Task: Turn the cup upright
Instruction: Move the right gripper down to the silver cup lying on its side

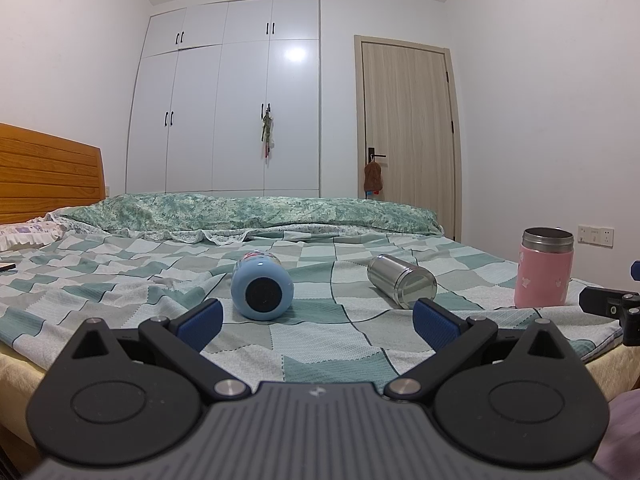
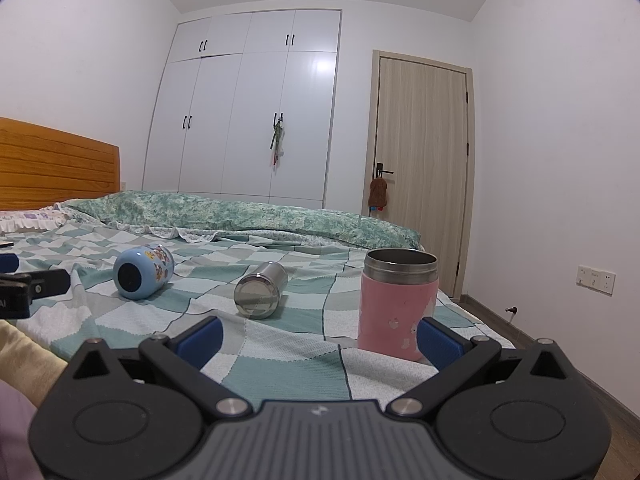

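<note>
A light blue cartoon cup (image 1: 262,288) (image 2: 143,271) lies on its side on the checked bedsheet, base toward me. A steel cup (image 1: 402,287) (image 2: 261,289) lies on its side to its right. A pink cup with a steel rim (image 1: 545,268) (image 2: 396,304) stands upright at the right. My left gripper (image 1: 316,326) is open and empty, just short of the blue cup. My right gripper (image 2: 318,340) is open and empty; the pink cup stands just ahead of its right finger (image 2: 438,346).
The bed (image 1: 120,280) has a wooden headboard (image 1: 48,172) at the left and a folded green quilt (image 1: 256,210) along the far side. A white wardrobe (image 1: 228,100) and a door (image 1: 408,128) stand behind. The bed's right edge drops to the floor (image 2: 560,344).
</note>
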Demonstrator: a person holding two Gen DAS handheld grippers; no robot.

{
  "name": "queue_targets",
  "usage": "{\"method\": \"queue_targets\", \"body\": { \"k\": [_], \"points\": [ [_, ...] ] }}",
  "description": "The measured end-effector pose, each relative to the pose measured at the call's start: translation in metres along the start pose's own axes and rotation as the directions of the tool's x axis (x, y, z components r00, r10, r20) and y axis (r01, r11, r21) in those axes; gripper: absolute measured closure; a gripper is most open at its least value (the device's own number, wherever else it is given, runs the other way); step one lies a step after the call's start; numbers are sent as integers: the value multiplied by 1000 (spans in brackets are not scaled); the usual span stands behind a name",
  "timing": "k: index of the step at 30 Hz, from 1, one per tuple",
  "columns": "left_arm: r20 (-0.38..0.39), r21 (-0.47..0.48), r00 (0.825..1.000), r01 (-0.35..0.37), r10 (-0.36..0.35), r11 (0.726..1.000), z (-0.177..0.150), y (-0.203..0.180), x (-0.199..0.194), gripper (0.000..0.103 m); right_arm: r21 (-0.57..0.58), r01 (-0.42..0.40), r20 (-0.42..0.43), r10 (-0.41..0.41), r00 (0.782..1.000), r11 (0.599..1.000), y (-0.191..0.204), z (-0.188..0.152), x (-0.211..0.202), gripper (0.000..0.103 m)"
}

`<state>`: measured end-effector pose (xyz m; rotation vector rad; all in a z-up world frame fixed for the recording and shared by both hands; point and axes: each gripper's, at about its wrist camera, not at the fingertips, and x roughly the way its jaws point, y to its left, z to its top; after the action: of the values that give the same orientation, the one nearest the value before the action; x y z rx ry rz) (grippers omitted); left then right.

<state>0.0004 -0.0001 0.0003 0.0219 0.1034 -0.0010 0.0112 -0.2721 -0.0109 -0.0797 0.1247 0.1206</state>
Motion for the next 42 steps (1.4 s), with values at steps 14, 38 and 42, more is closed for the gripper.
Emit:
{"method": "queue_targets", "body": {
  "k": [14,38,42],
  "points": [
    [-32,-2,996,87,-87,996,33,13,43,0,-6,-101,-22,101,995,995,13,39,44,0],
    [-194,119,956,244,-219,962,64,16,206,0,37,-224,-188,227,956,974,48,111,282,0],
    [-224,128,947,262,-229,957,64,12,232,0,54,-231,-240,237,941,971,49,110,320,0]
  ]
}}
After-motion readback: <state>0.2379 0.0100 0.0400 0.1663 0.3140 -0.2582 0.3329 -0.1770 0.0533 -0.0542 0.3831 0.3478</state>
